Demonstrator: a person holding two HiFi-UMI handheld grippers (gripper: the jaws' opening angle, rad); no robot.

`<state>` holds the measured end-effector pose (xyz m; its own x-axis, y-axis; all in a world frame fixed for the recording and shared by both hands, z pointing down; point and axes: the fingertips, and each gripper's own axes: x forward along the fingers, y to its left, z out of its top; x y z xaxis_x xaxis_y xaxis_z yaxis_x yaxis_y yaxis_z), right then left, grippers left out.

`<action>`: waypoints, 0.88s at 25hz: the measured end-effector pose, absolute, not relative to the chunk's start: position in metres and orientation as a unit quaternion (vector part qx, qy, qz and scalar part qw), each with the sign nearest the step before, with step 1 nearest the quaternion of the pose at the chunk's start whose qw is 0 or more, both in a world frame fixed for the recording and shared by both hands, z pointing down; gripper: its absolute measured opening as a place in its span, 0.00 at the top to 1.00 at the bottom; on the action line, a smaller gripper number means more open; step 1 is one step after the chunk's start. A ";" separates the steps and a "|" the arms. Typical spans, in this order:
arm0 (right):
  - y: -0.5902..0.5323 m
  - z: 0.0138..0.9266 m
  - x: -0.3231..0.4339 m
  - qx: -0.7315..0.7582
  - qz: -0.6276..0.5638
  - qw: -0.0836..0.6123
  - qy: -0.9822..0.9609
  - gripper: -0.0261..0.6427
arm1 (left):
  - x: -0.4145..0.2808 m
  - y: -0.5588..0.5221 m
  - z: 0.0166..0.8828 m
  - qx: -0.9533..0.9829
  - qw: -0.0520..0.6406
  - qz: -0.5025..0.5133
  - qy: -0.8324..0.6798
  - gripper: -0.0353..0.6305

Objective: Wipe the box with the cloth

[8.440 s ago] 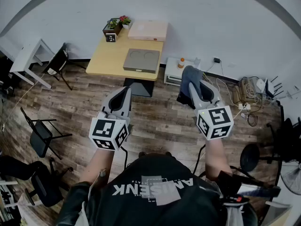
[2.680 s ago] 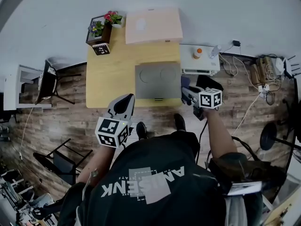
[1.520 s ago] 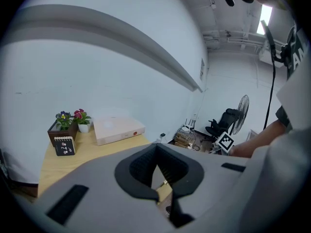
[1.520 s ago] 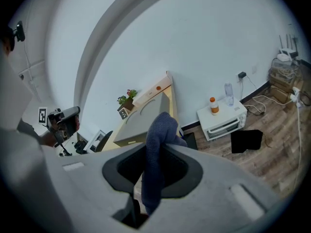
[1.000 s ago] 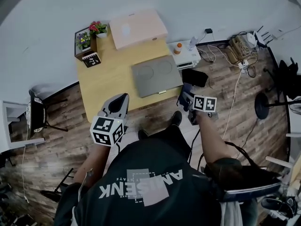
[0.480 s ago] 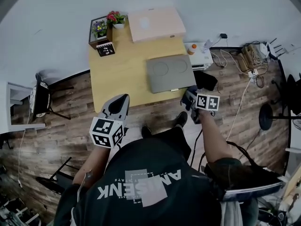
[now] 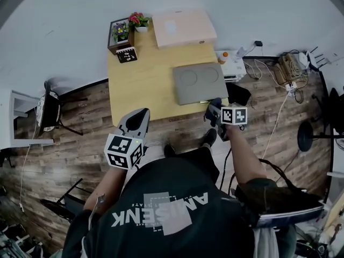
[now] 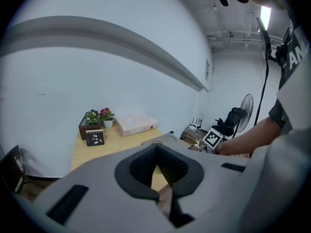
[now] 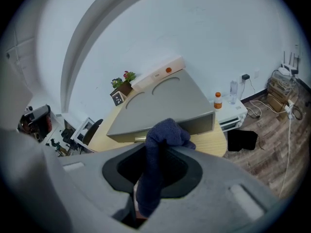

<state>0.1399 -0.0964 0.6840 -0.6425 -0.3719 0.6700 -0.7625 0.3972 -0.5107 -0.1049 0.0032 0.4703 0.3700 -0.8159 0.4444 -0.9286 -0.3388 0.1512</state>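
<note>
Blue cloth (image 9: 164,132) was clamped in the right claw (image 7: 215,110); box (image 9: 165,105) lay just ahead, nearer than the closed, empty left claw (image 7: 140,117).

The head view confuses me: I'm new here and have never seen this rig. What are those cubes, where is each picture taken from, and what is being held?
There is no robot here. A person holds a hand-held gripper in each hand, and the marker cubes are part of those grippers. The head view looks down from the person's head, so you see their shoulders, the left gripper and the right gripper. Each gripper view looks along that gripper's own fingers. On the yellow table are a flat grey box, a pink box, potted flowers and a small card. The right gripper's fingers are shut on a dark blue cloth, close to the grey box's near edge. The left gripper's fingers are together and hold nothing.
</note>
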 end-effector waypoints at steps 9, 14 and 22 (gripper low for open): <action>-0.088 0.678 0.133 0.360 0.406 0.239 -0.806 0.86 | -0.115 0.016 0.475 0.805 0.195 0.142 -0.542 0.95; -0.075 0.671 0.136 0.383 0.416 0.213 -0.797 0.86 | -0.113 0.015 0.476 0.812 0.195 0.133 -0.533 0.95; -0.051 0.667 0.129 0.387 0.438 0.209 -0.784 0.86 | -0.111 0.009 0.472 0.822 0.195 0.123 -0.521 0.95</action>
<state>0.1288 -0.0507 0.6666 -0.6130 -0.4241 0.6666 -0.7900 0.3175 -0.5245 -0.1114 0.0087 0.4718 0.4275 -0.8077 0.4060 -0.9040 -0.3815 0.1929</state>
